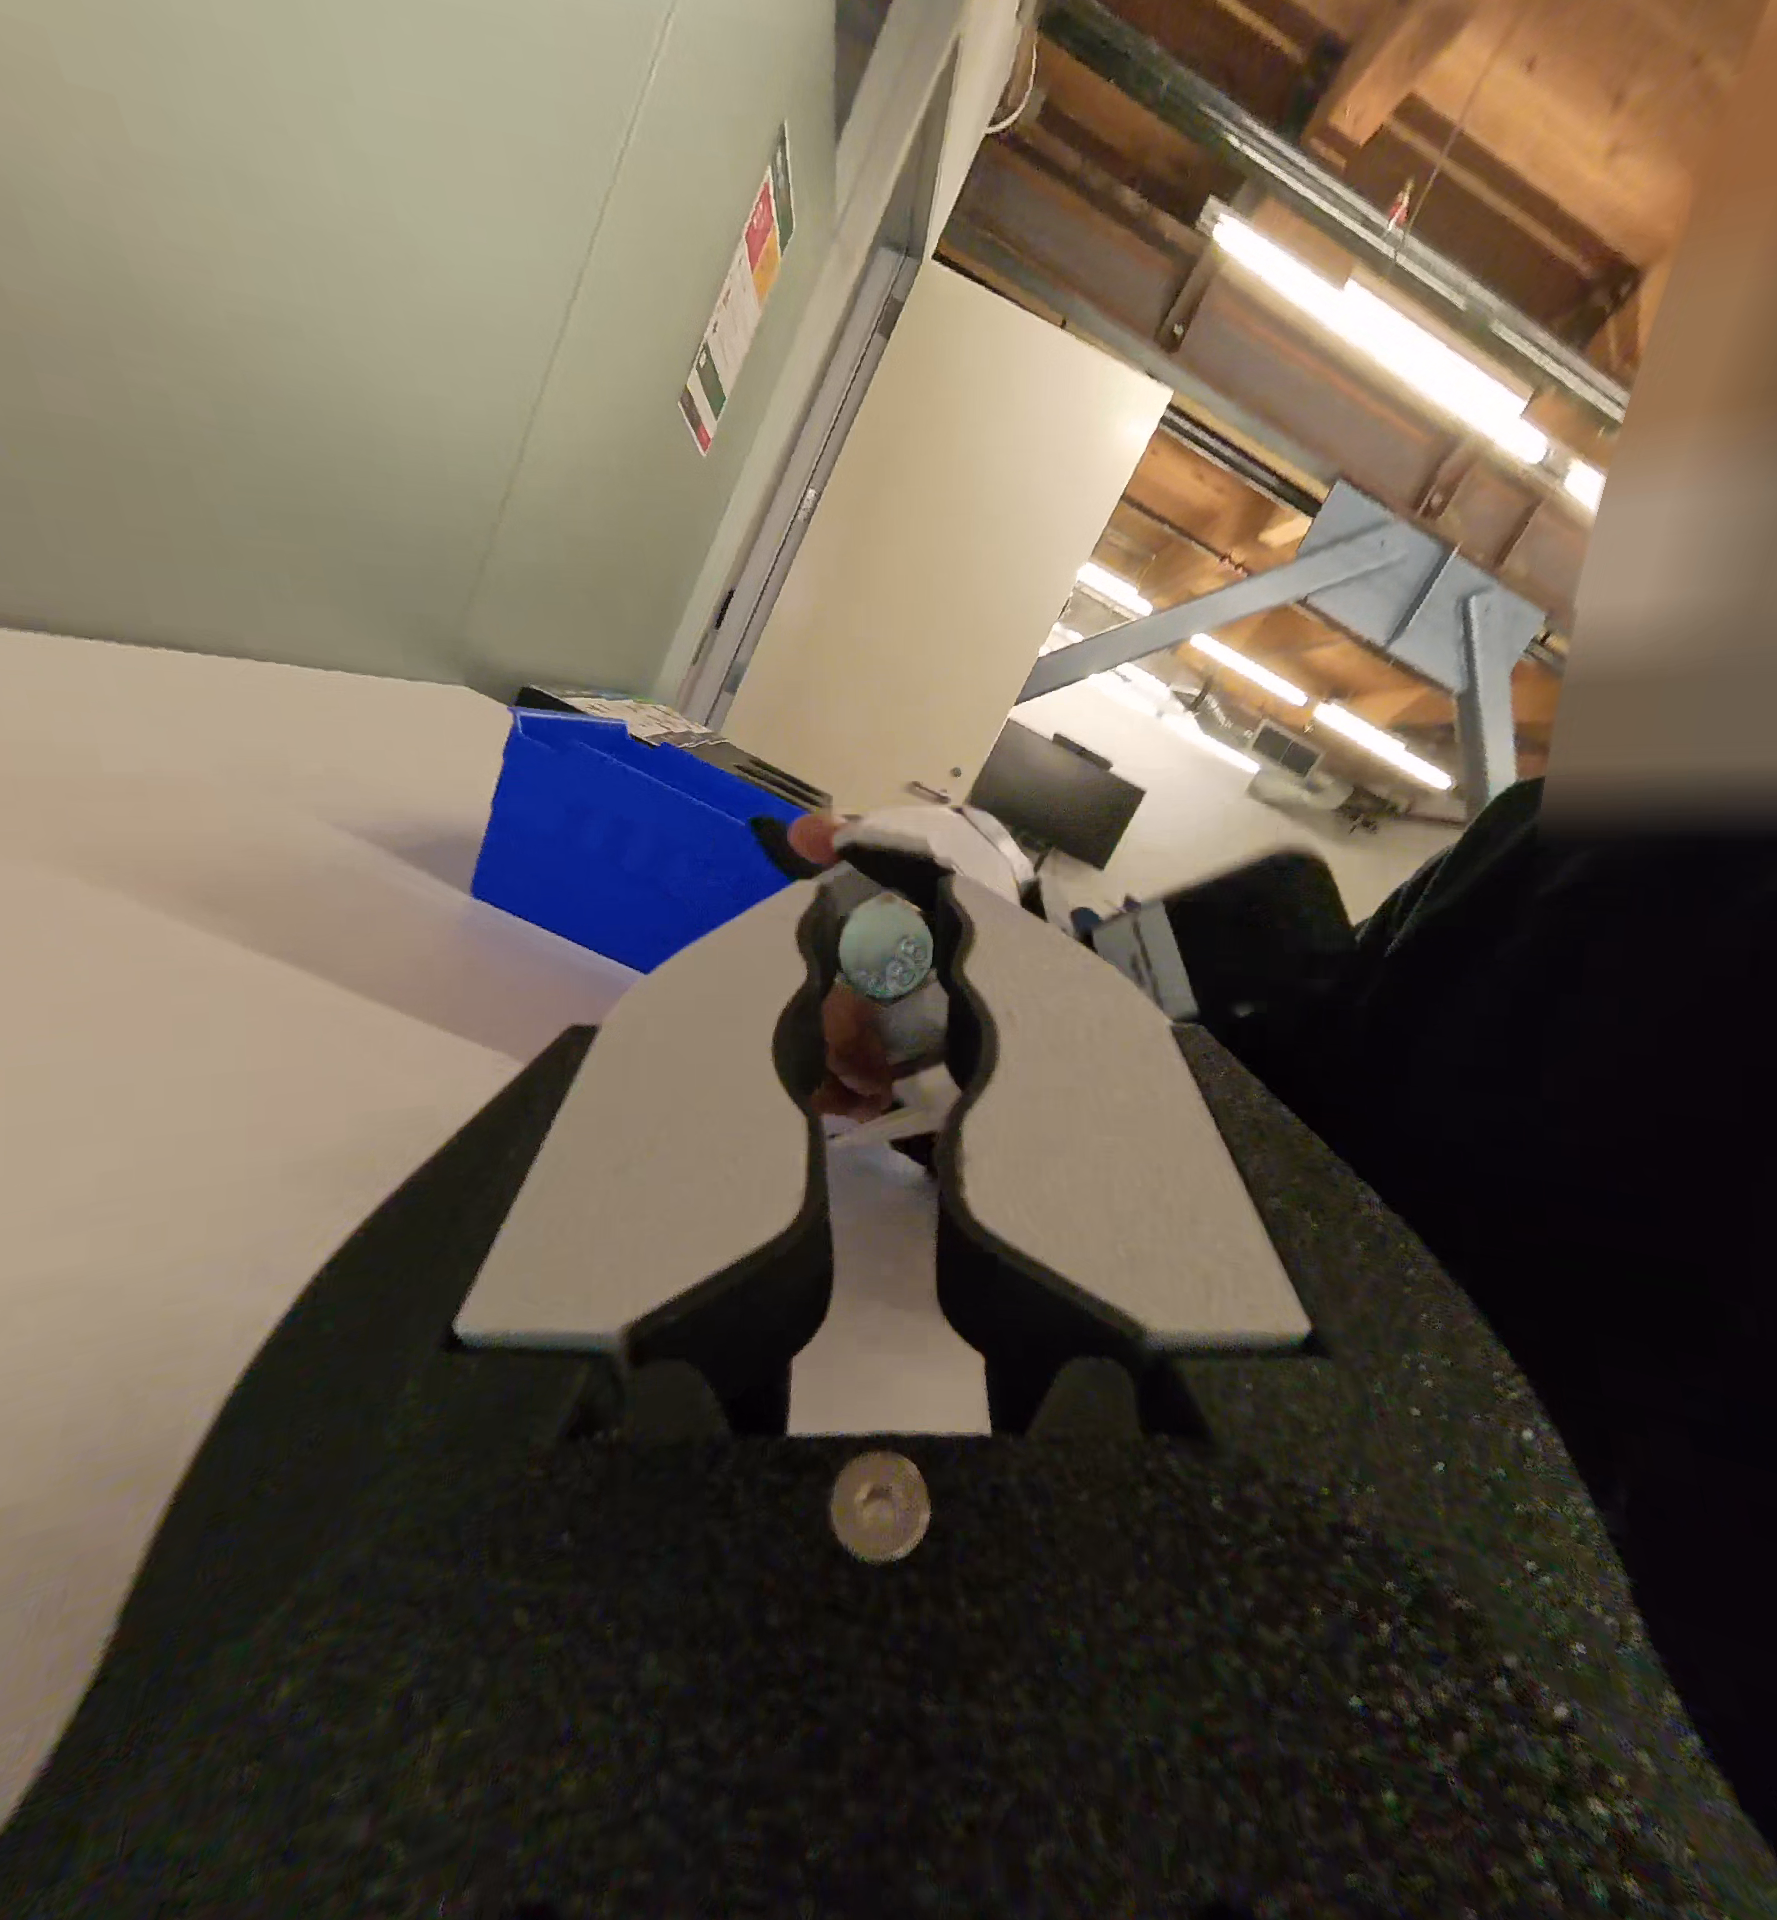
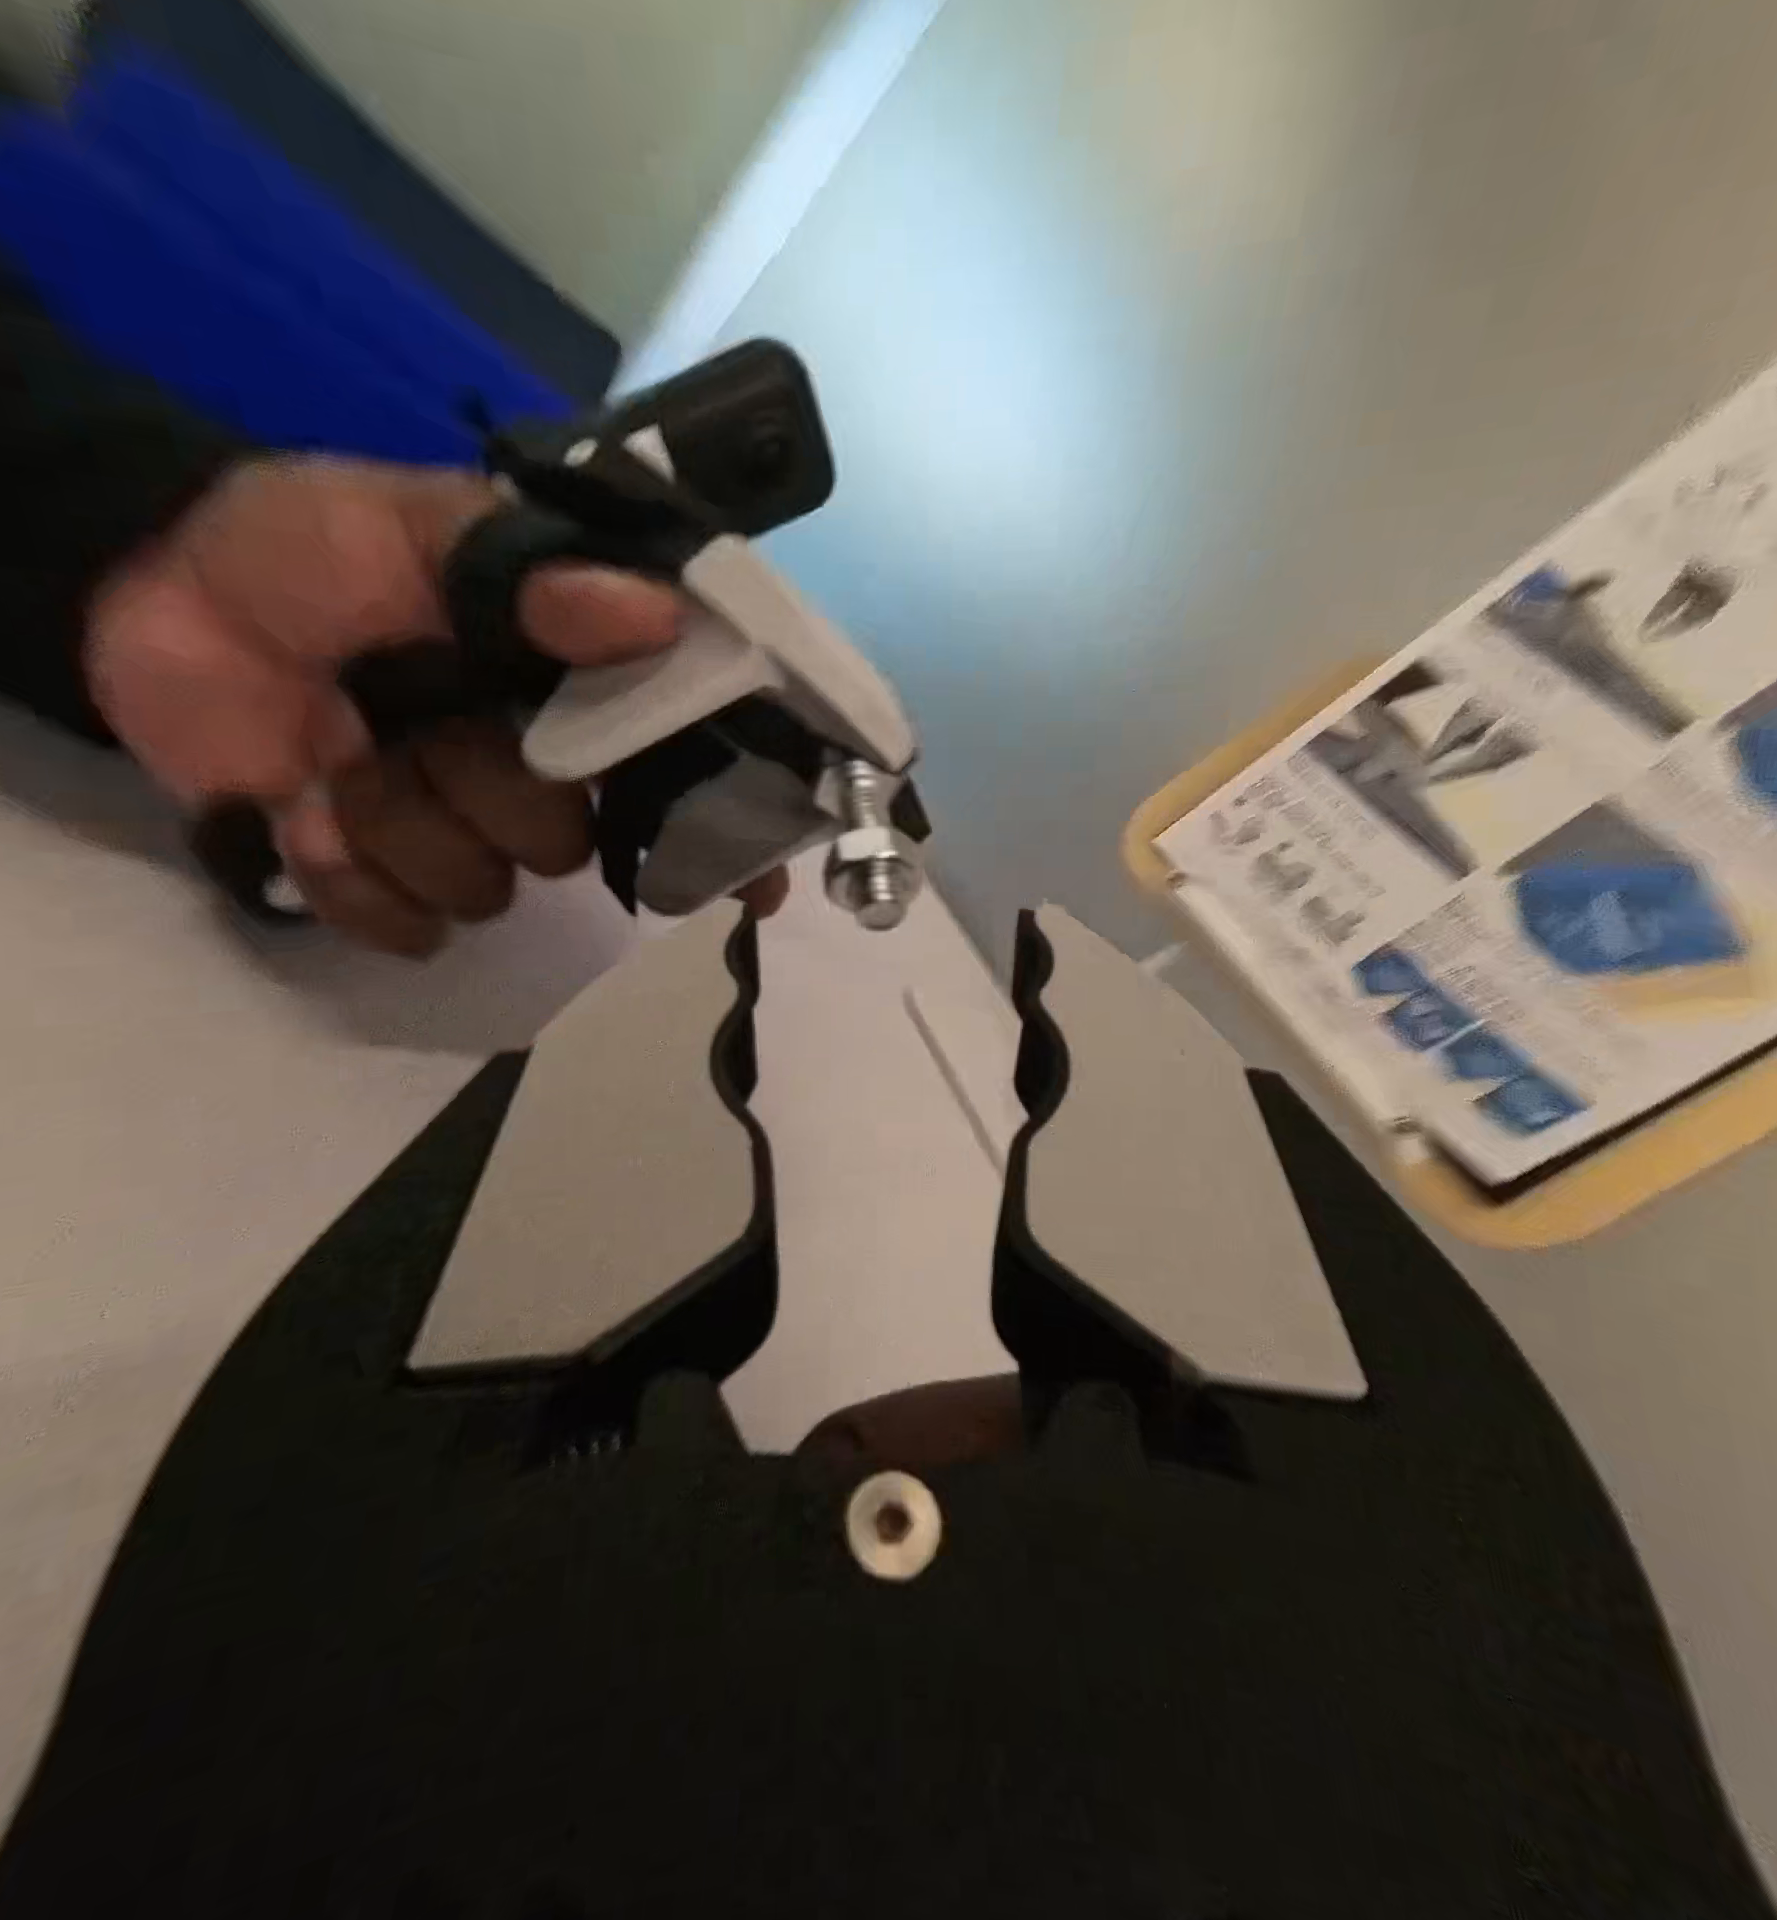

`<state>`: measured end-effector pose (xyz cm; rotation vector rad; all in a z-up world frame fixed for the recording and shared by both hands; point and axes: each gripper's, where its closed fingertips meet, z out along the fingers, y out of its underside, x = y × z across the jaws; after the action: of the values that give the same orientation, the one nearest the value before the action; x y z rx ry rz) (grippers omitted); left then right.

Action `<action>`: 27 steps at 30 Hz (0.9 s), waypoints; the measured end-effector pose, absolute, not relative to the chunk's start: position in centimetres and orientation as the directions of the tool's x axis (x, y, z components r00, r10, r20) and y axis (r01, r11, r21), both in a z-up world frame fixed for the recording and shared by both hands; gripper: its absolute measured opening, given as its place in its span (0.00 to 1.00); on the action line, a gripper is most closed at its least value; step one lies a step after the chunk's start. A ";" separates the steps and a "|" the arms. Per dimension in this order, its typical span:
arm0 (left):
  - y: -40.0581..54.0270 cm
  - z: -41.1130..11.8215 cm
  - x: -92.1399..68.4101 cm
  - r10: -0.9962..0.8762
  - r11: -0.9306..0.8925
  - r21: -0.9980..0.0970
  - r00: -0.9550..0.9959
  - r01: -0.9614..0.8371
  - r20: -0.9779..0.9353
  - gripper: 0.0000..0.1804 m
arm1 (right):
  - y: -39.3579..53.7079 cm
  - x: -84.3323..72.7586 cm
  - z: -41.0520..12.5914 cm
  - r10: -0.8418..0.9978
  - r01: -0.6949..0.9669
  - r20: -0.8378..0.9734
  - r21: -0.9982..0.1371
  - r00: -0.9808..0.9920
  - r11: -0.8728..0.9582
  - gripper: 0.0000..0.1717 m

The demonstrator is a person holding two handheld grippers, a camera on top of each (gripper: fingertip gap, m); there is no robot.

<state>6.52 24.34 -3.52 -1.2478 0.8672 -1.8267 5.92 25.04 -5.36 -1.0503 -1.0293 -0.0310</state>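
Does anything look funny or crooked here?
Nothing looks broken or spilled. The left gripper holds a silver bolt with a nut on it up off the white table. The right gripper is open and empty. The printed sheet lies slanted, though the camera is tilted.

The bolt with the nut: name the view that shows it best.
The right wrist view: the bolt shows side-on, its nut threaded on, clamped in the left gripper. The left wrist view shows only its round head end-on between the fingers.
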 end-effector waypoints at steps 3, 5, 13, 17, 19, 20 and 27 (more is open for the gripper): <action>24.2 -4.1 7.0 -0.838 -0.530 -0.830 -0.256 0.174 0.482 0.09 | 24.7 5.1 -6.1 0.333 0.571 0.802 -0.591 0.496 0.570 0.26; 23.8 -4.6 7.4 -0.833 -0.535 -0.833 -0.257 0.143 0.491 0.09 | 24.7 5.1 -5.9 0.332 0.573 0.794 -0.600 0.509 0.558 0.21; 23.2 -5.0 7.2 -0.911 -0.372 -0.923 -0.228 0.097 0.343 0.10 | 24.2 4.5 -5.6 0.882 -0.032 -0.187 -0.981 0.433 -0.192 0.09; 23.2 -4.3 7.3 -0.927 -0.345 -0.928 -0.207 0.140 0.314 0.10 | 24.6 5.4 -4.6 0.847 -0.271 -0.475 -0.870 0.238 -0.412 0.13; 23.7 -4.3 7.3 -0.919 -0.376 -0.914 -0.186 0.153 0.347 0.10 | 24.7 6.0 -4.0 0.889 -0.258 -0.308 -0.939 0.339 -0.227 0.17; 24.0 -4.3 7.2 -0.913 -0.395 -0.904 -0.179 0.161 0.367 0.09 | 24.8 6.1 -4.0 0.891 -0.199 -0.188 -0.973 0.413 -0.113 0.19; 25.0 -3.7 6.9 -0.826 -0.560 -0.797 -0.224 0.226 0.517 0.10 | 25.6 5.9 -5.7 0.413 0.501 0.705 -0.705 0.577 0.503 0.26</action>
<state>6.87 25.01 -3.73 -1.3018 0.7634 -1.8631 5.91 25.55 -5.74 -1.0934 -1.0087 -0.0654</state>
